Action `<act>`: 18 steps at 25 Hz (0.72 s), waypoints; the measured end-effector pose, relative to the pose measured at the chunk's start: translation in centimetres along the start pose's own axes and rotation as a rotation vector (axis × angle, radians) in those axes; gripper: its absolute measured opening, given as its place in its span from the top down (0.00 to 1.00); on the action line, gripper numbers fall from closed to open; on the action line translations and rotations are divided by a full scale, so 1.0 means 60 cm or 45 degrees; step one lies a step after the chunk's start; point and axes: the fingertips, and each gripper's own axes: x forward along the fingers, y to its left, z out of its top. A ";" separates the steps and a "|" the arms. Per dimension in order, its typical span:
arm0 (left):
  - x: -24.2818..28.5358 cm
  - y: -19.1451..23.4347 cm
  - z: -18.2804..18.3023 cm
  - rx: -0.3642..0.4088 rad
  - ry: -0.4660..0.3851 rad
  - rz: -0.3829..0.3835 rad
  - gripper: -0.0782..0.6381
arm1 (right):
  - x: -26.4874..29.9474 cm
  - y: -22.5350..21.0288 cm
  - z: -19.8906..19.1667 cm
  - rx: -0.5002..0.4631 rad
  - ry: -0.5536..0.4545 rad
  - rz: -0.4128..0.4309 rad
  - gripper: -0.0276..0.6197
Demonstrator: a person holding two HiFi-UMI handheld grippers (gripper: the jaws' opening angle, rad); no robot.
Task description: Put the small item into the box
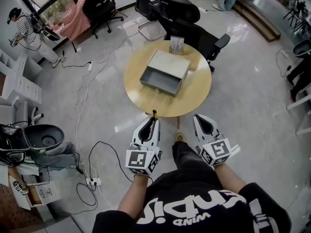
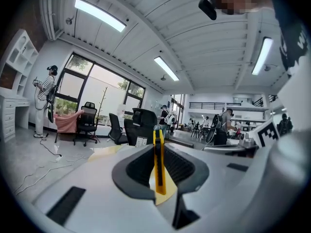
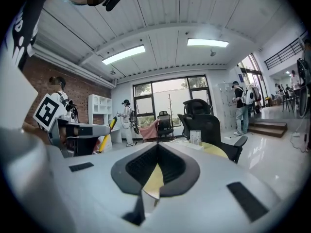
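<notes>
Your left gripper point(image 1: 153, 122) pinches a slim yellow knife point(image 2: 159, 165), a mere sliver in the head view pointing to 12 o'clock; right gripper point(image 3: 156, 154) pressed together, empty.

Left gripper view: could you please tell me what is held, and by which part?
The left gripper grips a yellow utility knife by its body; its dark tip protrudes beyond the jaws.

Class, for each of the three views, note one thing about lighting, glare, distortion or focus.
Head view: lights glare off the glossy floor, and the room's edges bow outward. Left gripper view: a fisheye circle with black corners, the ceiling beams curve, and the knife looks sharp. Right gripper view: the same dark rim, the window is washed out, and the lamps are very bright.
</notes>
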 end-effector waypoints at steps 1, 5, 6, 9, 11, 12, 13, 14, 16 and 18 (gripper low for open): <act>0.013 0.005 0.005 0.003 0.003 0.001 0.80 | 0.014 -0.007 0.006 -0.001 -0.001 0.008 0.96; 0.067 0.029 0.024 0.001 0.009 0.015 0.80 | 0.071 -0.041 0.024 0.002 -0.004 0.038 0.95; 0.082 0.034 0.027 -0.003 0.012 0.020 0.80 | 0.084 -0.050 0.028 0.001 -0.003 0.045 0.96; 0.125 0.050 0.037 -0.013 0.021 0.033 0.80 | 0.123 -0.083 0.043 0.002 0.000 0.060 0.96; 0.157 0.057 0.040 -0.018 0.031 0.036 0.80 | 0.148 -0.106 0.052 0.002 0.000 0.067 0.96; 0.171 0.060 0.039 -0.023 0.040 0.033 0.80 | 0.160 -0.116 0.055 0.002 0.000 0.070 0.95; 0.183 0.062 0.037 -0.030 0.051 0.030 0.80 | 0.171 -0.125 0.059 0.004 -0.002 0.072 0.96; 0.194 0.065 0.034 -0.037 0.062 0.028 0.80 | 0.181 -0.134 0.062 0.010 -0.005 0.072 0.96; 0.212 0.072 0.032 -0.042 0.076 0.032 0.80 | 0.201 -0.149 0.070 0.023 -0.016 0.073 0.96; 0.231 0.083 0.036 -0.044 0.079 0.042 0.80 | 0.222 -0.161 0.076 0.028 -0.021 0.080 0.96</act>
